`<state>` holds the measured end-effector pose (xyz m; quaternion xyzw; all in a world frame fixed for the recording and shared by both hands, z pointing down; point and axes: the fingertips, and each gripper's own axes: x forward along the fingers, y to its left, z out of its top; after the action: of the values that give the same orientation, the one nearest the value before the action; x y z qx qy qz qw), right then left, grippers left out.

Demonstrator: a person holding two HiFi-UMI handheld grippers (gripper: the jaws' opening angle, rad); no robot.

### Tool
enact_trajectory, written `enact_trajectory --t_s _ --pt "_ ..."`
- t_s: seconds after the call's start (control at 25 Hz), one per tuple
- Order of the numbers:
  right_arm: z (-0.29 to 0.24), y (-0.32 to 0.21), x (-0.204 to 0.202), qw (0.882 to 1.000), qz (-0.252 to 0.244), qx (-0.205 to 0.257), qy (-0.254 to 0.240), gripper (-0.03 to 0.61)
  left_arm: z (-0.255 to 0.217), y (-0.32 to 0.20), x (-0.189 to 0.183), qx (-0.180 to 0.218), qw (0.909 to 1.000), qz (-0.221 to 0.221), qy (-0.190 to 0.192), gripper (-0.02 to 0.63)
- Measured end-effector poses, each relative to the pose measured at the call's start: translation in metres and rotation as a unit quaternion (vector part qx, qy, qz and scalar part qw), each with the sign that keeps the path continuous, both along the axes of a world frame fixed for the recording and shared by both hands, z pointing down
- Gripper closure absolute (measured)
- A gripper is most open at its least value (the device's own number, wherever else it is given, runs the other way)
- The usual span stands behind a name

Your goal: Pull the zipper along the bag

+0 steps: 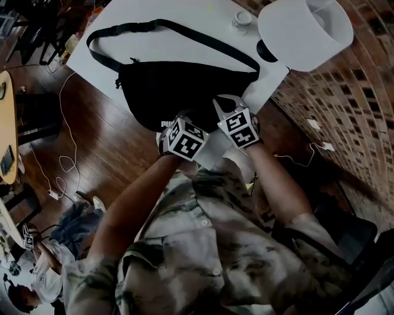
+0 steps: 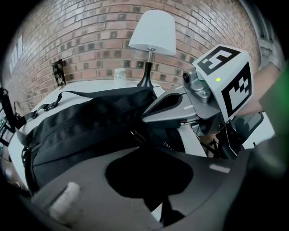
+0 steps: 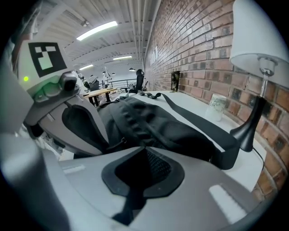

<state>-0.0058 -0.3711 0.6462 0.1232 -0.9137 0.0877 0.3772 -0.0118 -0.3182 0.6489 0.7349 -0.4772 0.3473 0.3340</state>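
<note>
The bag [image 1: 178, 92] lies on the white table [image 1: 184, 12], by its near edge. I have the left gripper [image 2: 135, 145] and the right gripper [image 3: 144, 150] each pinched shut on the bag's near rim. I cannot trace the zipper, and I judge the pull barely begun. What the bag and the cup [image 1: 241, 19] hold is unseen.

One black sling bag [image 1: 178, 86] lies on one white desk [image 1: 203, 15], with a single strap [image 1: 184, 32] looping toward the desk's far edge. At the far right corner stand one table lamp [image 1: 305, 27] with a white shade and one small cup [image 1: 241, 20]. Two grippers meet at the near edge, the left gripper [image 1: 169, 123] and the right gripper [image 1: 225, 106], each bearing one marker cube [image 1: 186, 138]. One small dark frame [image 2: 58, 74] leans on the brick wall. One other person [image 1: 43, 271] shows beyond the desk's left edge.
</note>
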Motion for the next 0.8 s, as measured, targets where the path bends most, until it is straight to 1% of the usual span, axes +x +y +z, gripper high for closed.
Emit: enact_trajectory --t_s 0.28,0.4,0.52,0.64,0.8 --pt "0.003 0.000 0.000 1.000 0.000 -0.006 0.003 0.572 -0.009 0.001 -0.002 0.007 0.9993 0.008 0.036 0.584" --pt "0.004 -0.001 0.000 1.000 0.010 -0.020 0.007 0.572 -0.014 0.002 -0.006 0.002 0.9980 0.008 0.062 0.584" --pt "0.007 -0.006 0.000 0.999 0.025 -0.030 0.008 0.572 -0.019 0.003 -0.018 -0.002 0.9963 -0.003 0.085 0.586" --pt "0.009 -0.007 0.001 0.999 0.034 -0.035 0.018 0.571 -0.021 0.005 -0.033 -0.001 0.9957 -0.007 0.092 0.588" --pt "0.010 -0.008 0.003 0.997 0.056 -0.045 0.034 0.571 -0.023 0.004 -0.048 0.000 0.9950 0.001 0.100 0.588"
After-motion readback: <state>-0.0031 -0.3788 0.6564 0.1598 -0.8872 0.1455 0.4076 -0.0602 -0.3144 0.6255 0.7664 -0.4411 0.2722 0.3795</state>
